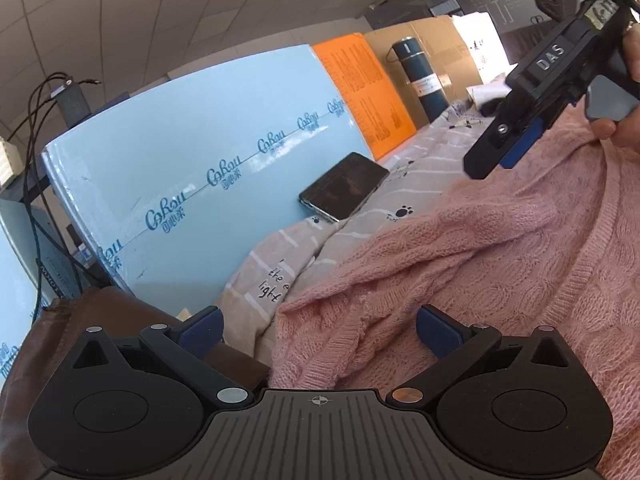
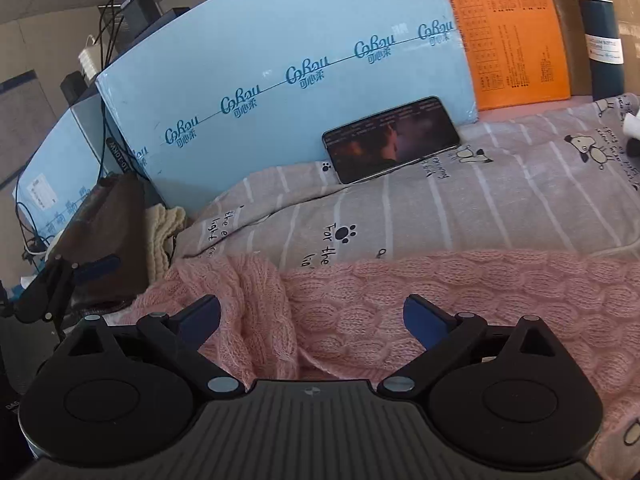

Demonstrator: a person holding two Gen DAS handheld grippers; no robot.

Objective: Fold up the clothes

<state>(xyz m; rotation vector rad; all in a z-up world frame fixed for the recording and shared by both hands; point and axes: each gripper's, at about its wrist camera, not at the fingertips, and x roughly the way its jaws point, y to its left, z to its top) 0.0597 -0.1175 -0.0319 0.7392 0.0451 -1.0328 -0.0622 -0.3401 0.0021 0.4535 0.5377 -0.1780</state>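
A pink cable-knit sweater (image 1: 480,260) (image 2: 440,292) lies spread on a grey striped bedsheet (image 1: 400,184) (image 2: 440,208) with paw prints. My left gripper (image 1: 320,330) is open over the sweater's left edge, where the knit bunches into folds between its blue pads. My right gripper (image 2: 312,320) is open too, low over a rumpled fold of the knit. In the left wrist view the right gripper (image 1: 496,160) hangs above the sweater's far side, held by a hand (image 1: 628,120). One blue pad (image 2: 98,266) of the left gripper shows at the left of the right wrist view.
A phone (image 1: 344,186) (image 2: 392,138) leans against a light blue box (image 1: 200,140) (image 2: 280,40) behind the sheet. An orange sheet (image 1: 360,92) (image 2: 508,28) and a dark blue flask (image 1: 420,72) (image 2: 604,36) stand further right. A brown bag (image 1: 80,340) (image 2: 108,236), cream knit (image 2: 160,232) and cables sit at the left.
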